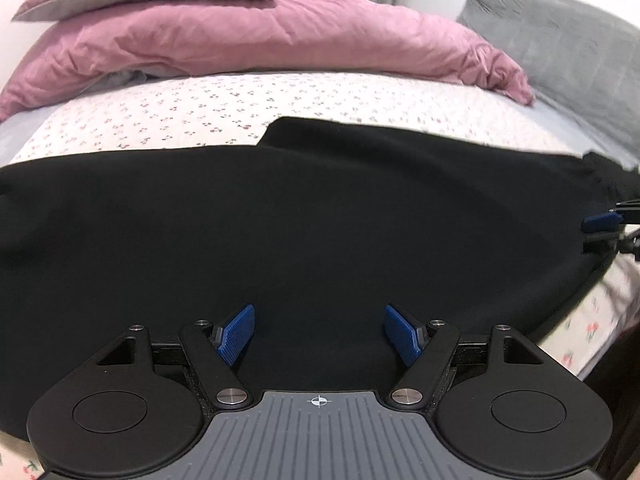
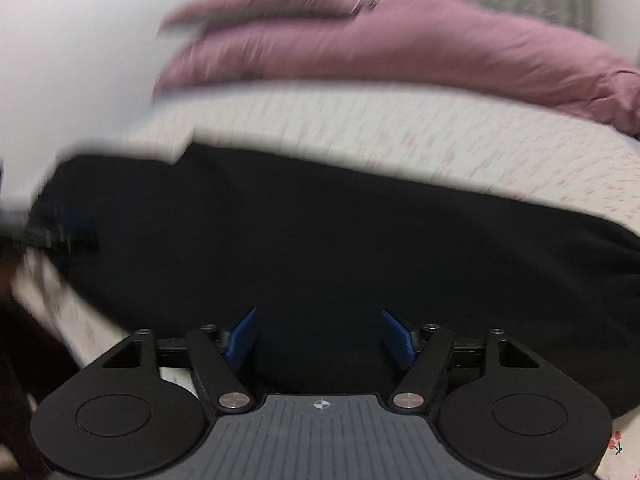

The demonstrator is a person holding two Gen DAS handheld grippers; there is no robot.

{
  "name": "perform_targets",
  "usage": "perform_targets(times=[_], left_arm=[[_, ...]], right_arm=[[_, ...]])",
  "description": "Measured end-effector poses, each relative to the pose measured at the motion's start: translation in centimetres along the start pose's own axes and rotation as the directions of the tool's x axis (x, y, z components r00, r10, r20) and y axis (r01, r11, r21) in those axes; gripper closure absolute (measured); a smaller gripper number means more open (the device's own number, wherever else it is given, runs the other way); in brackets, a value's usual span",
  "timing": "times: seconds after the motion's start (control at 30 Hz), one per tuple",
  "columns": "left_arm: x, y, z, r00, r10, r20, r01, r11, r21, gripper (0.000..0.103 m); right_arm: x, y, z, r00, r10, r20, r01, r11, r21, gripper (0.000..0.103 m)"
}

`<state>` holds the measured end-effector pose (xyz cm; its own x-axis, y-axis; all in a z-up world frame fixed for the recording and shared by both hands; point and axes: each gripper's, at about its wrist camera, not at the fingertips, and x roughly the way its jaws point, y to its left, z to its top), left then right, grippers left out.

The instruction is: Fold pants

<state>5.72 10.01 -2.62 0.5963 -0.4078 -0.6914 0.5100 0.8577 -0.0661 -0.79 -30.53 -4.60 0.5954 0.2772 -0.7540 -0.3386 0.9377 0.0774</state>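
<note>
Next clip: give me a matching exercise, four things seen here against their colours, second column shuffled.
Things:
1. pants
2. duvet
3. pillow
4. pads of the left claw

Colours:
A. grey
B. blue
C. black
D. pink

Pairs: 1-C, 2-D, 3-A, 4-B

Black pants (image 1: 320,220) spread flat across the near bed (image 1: 200,116), low, no bar to passage above. Open strip of floral sheet beyond them, clear for a gripper. Far side blocked by heaped pink duvet (image 1: 260,44) and grey pillow (image 1: 560,52); right gripper (image 1: 600,226) just at the pants' right edge.
</note>
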Motion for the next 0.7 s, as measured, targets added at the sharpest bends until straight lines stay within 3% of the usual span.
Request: perform_targets(times=[0.07,0.13,0.3,0.47,0.6,0.7], left_arm=[[-0.4,-0.3,-0.3,1.0,0.003,-0.017,-0.002,0.999,0.037,0.029],[-0.9,-0.2,-0.6,0.999,0.0,-0.035,0.002,0.998,0.059,0.029],[-0.9,0.5,0.7,0.997,-0.007,-0.074,0.009,1.0,0.029,0.029],[-0.6,0.9,4.1,0.998,0.057,-0.003,-0.057,0.997,0.054,0.028],[0.6,2.5,7.0,0.995,0.085,0.048,-0.086,0.996,0.023,0.024],[1.8,4.2,7.5,0.985,0.105,0.138,-0.105,0.994,-0.006,0.024]], right_arm=[[-0.7,0.2,-0.7,1.0,-0.009,-0.014,0.008,0.999,-0.05,0.038],[-1.6,-0.4,-0.7,0.998,-0.033,-0.055,0.033,0.999,0.003,0.038],[-2.8,0.6,-0.1,0.993,-0.068,-0.097,0.06,0.995,-0.084,0.036],[-2.9,0.9,4.0,1.0,0.014,-0.022,-0.016,0.995,-0.098,0.03],[-0.1,1.5,8.6,0.997,0.071,0.006,-0.07,0.993,-0.1,0.03],[3.0,2.0,12.6,0.988,0.152,0.042,-0.149,0.987,-0.056,0.03]])
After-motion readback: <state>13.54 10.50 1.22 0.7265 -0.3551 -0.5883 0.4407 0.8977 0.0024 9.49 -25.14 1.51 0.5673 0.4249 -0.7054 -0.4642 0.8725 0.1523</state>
